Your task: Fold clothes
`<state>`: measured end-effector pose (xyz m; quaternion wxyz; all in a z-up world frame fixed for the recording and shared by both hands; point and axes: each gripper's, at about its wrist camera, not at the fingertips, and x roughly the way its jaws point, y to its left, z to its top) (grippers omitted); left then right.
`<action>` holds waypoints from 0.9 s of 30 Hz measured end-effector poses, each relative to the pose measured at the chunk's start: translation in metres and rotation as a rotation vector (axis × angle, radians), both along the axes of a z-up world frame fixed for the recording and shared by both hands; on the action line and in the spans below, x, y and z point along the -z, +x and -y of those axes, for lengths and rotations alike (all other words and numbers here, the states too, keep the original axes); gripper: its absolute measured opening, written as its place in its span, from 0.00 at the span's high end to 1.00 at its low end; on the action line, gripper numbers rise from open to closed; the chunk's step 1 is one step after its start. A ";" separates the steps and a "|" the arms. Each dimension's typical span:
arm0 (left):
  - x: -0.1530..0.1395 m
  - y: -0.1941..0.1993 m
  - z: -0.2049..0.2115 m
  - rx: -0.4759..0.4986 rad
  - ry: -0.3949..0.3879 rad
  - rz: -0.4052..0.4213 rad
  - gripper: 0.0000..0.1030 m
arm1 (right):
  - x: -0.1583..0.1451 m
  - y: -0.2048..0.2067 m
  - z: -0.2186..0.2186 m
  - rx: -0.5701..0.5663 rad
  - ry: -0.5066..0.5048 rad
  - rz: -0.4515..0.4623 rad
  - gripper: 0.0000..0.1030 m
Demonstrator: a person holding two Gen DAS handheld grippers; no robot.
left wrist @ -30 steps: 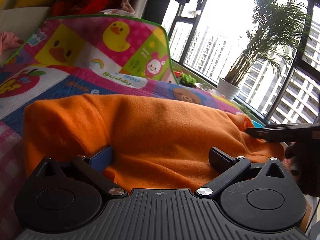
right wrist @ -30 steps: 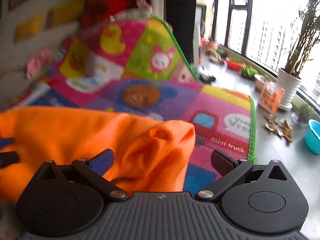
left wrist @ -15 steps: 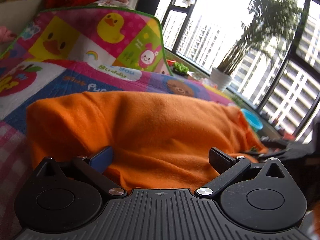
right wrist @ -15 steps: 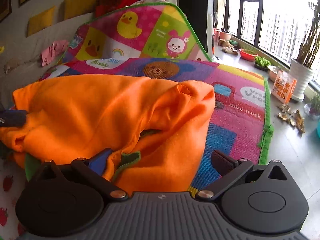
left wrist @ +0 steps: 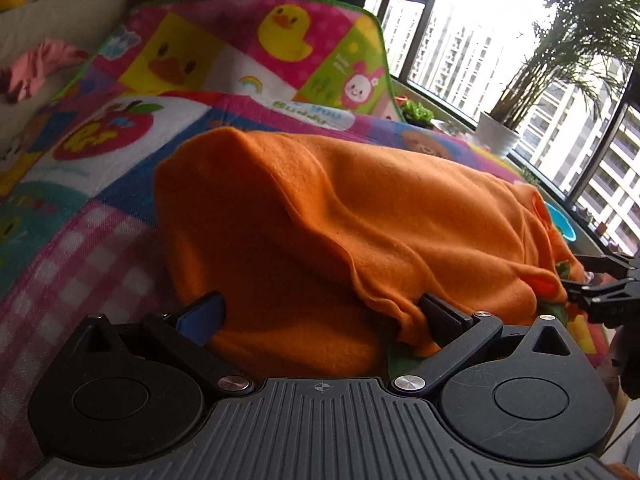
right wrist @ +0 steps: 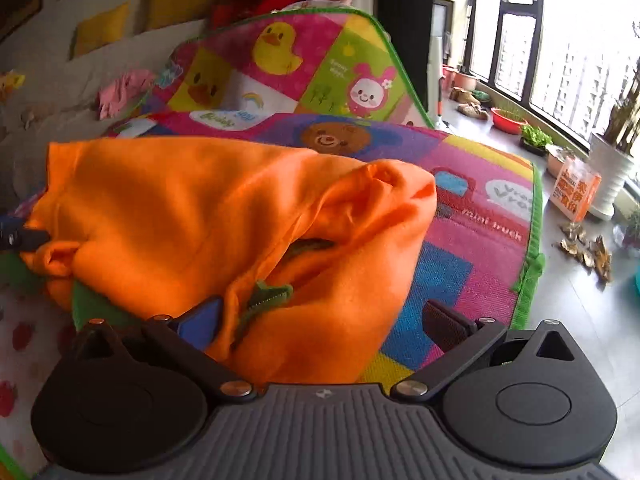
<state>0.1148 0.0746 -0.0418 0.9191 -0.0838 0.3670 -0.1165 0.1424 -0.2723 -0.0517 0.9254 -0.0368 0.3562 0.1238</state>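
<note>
While both tools sit low at the near hem, here is how you stand:
Left tool [left wrist: 320, 316]: your jaws gape wide, orange fleece bunched between them, not pinched.
Right tool [right wrist: 324, 320]: spread too, fabric lying against one finger only, nothing gripped.
Orange garment [right wrist: 192, 208]: heaped and doubled over on the play mat [right wrist: 472, 208], green lining showing.
Why: likely you're set to gather the edge for the next fold.

play mat [left wrist: 100, 240] under orange garment [left wrist: 340, 220] hidden
</note>
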 end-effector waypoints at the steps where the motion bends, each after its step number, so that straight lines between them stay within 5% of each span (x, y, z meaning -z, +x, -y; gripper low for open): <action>1: 0.000 0.000 -0.001 -0.005 -0.009 -0.002 0.00 | 0.001 0.001 0.001 0.006 0.012 -0.007 0.00; 9: 0.002 0.004 -0.032 -0.133 -0.288 -0.047 0.00 | 0.007 -0.001 0.012 0.021 0.107 -0.027 0.00; 16: 0.000 0.003 -0.010 -0.113 -0.135 -0.024 0.00 | 0.006 -0.002 0.010 0.001 0.103 -0.024 0.00; 24: 0.001 0.001 -0.008 -0.105 -0.119 -0.016 0.00 | -0.019 -0.036 0.014 -0.163 0.101 0.056 0.00; 27: 0.001 0.001 -0.004 -0.113 -0.104 -0.010 0.00 | -0.014 -0.045 0.007 -0.240 -0.006 0.052 0.00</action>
